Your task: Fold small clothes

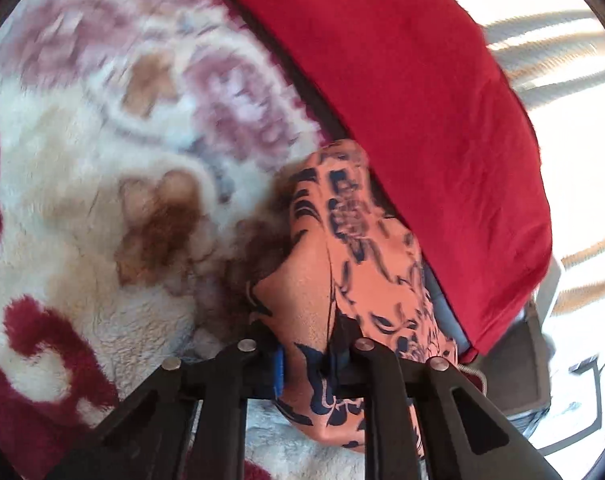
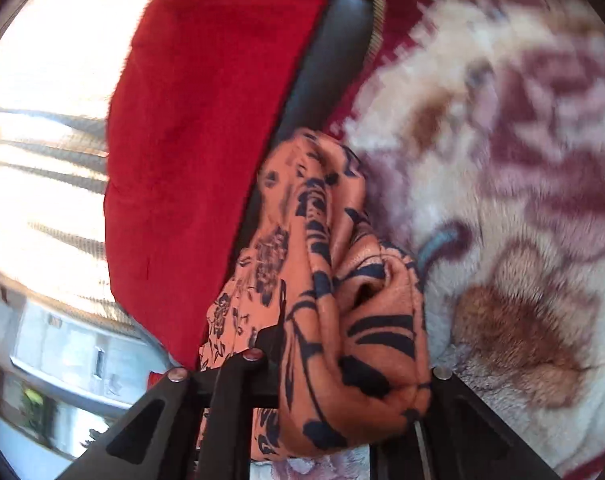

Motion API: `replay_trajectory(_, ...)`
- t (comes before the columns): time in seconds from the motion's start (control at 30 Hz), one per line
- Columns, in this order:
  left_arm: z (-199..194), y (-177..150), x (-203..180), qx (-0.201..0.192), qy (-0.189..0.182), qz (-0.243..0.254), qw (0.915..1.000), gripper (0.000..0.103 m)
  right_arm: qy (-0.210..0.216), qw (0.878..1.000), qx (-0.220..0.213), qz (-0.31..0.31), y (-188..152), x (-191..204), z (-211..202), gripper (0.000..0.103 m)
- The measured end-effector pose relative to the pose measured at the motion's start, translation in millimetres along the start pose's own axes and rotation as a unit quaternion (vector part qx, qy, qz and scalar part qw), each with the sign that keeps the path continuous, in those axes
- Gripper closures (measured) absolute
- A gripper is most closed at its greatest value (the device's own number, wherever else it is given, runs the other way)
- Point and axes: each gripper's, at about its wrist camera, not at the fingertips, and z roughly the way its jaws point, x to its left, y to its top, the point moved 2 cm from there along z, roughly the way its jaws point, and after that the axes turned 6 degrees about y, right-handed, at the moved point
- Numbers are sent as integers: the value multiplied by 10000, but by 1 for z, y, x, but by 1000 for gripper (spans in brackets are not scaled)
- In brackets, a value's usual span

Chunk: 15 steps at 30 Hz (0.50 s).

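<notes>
The orange printed garment (image 1: pixel 342 280) is gathered in a bunch above the plush floral blanket (image 1: pixel 102 160), just beside the red cushion (image 1: pixel 402 100), and it is pinched at both ends: the left gripper (image 1: pixel 308 364) is seen with its fingers narrowed onto a fold of the cloth, and the right gripper (image 2: pixel 342 376) is likewise closed down on a thick wad of the same fabric (image 2: pixel 342 320). The cloth is judged light, thin and very soft, with a slight sheen that suggests it could slide between the pads; no stiffness is to be expected, so it will droop and crumple wherever it is not supported. A hold at a hem or corner would be preferred over the present bunched grip, since edges must be found before a clean fold can be laid. The blanket's deep pile may drag on the fabric and hide its outline. The red cushion crowds one side, a dark panel (image 2: pixel 334 60) shows at its edge, and bright floor (image 1: pixel 582 140) lies beyond it, so spreading room is best sought over the open blanket.
</notes>
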Motion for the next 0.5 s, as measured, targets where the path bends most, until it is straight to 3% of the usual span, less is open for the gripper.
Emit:
replay_trajectory(0.17, -32, -9, -25, -228, -191, 665, 9973, 89, -175, 9942, -558, -898, -1, 37, -41, 90)
replay_trajectory(0.2, -36, -14, -27, -210, -151, 789, 9966, 89, -203, 9935, -594, -953, -2, 37, -47, 90)
replay_trajectory(0.27, -32, -21, -28, -111, 291, 1112, 9933, 88, -446, 9923, -462, -1063, -1, 30, -55, 90)
replay_trajectory(0.33, -28, -20, -16, 39, 379, 1014, 9941, 86, -653, 9939, 58, -886, -2, 11, -48, 90)
replay_trajectory(0.37, -27, -16, -7, 155, 369, 851, 9956, 79, -750, 9936, 192, -826, -4, 4, -46, 90)
replay_trajectory(0.43, -26, -10, 7, 317, 548, 549, 9965, 69, -707, 9936, 318, -820, -7, 0, -49, 90)
replay_trajectory(0.5, -39, -3, 20, 130, 653, 225, 9975, 64, -554, 9944, 403, -803, -7, 4, -55, 86)
